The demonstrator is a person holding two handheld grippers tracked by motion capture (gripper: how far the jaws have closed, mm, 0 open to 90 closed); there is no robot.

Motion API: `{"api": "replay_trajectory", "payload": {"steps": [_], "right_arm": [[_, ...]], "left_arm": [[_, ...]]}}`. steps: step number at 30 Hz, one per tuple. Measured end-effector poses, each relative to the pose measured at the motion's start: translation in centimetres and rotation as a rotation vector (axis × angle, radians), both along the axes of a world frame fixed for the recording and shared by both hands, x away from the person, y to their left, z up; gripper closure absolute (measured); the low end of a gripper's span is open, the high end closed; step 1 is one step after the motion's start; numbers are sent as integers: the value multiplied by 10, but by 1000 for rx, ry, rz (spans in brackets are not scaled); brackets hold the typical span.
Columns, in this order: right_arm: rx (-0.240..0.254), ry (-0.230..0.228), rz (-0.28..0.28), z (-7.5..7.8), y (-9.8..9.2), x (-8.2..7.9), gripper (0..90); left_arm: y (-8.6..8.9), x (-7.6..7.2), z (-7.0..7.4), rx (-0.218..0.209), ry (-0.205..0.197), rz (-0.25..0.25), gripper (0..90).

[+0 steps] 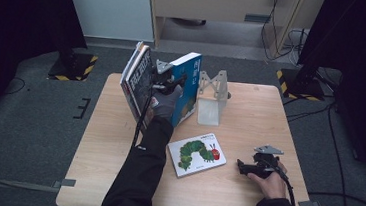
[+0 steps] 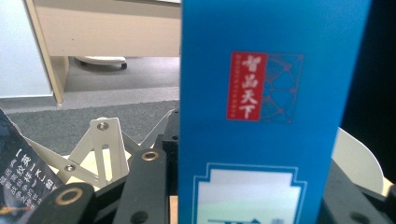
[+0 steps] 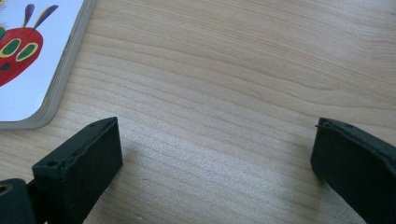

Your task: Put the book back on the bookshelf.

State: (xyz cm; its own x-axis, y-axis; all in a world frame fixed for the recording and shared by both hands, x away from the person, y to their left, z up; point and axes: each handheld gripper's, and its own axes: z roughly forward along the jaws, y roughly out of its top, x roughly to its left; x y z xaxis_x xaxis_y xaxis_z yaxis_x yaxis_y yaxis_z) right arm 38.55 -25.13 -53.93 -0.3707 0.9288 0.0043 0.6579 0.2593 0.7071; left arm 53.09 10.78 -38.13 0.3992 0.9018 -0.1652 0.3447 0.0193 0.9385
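Okay, my left tongs [image 1: 175, 78] grip the blue book [image 1: 186, 83] upright between the leaning dark books [image 1: 137, 79] and the white bookend [image 1: 211, 98]. Right tongs [image 1: 242, 167] idle open on counter [image 1: 250, 119]. Next: seat it flush, release.

A caterpillar picture book [image 1: 197, 154] is lying flat on the tabletop [image 1: 243, 198]. A white metal bookend [image 1: 211, 98] is standing behind that book, and dark books [image 1: 138, 80] are leaning to its left.

Left gripper [image 1: 173, 79] raised, fingers clamped; right gripper [image 1: 245, 167] low, fingers spread wide
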Motion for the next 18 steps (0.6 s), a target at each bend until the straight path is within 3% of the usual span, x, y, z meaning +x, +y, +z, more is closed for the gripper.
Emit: {"api": "replay_trajectory", "payload": {"steps": [5, 10, 14, 18], "right_arm": [[1, 1, -1, 0, 0, 0, 23], [0, -2, -1, 0, 0, 0, 24], [0, -2, -2, 0, 0, 0, 24], [0, -2, -1, 0, 0, 0, 23]], "left_arm": [[0, -9, -2, 49, -15, -8, 606], [5, -19, -5, 82, 5, -2, 604], [13, -27, -8, 69, 11, 3, 604], [17, -34, -11, 88, 14, -2, 603]]}}
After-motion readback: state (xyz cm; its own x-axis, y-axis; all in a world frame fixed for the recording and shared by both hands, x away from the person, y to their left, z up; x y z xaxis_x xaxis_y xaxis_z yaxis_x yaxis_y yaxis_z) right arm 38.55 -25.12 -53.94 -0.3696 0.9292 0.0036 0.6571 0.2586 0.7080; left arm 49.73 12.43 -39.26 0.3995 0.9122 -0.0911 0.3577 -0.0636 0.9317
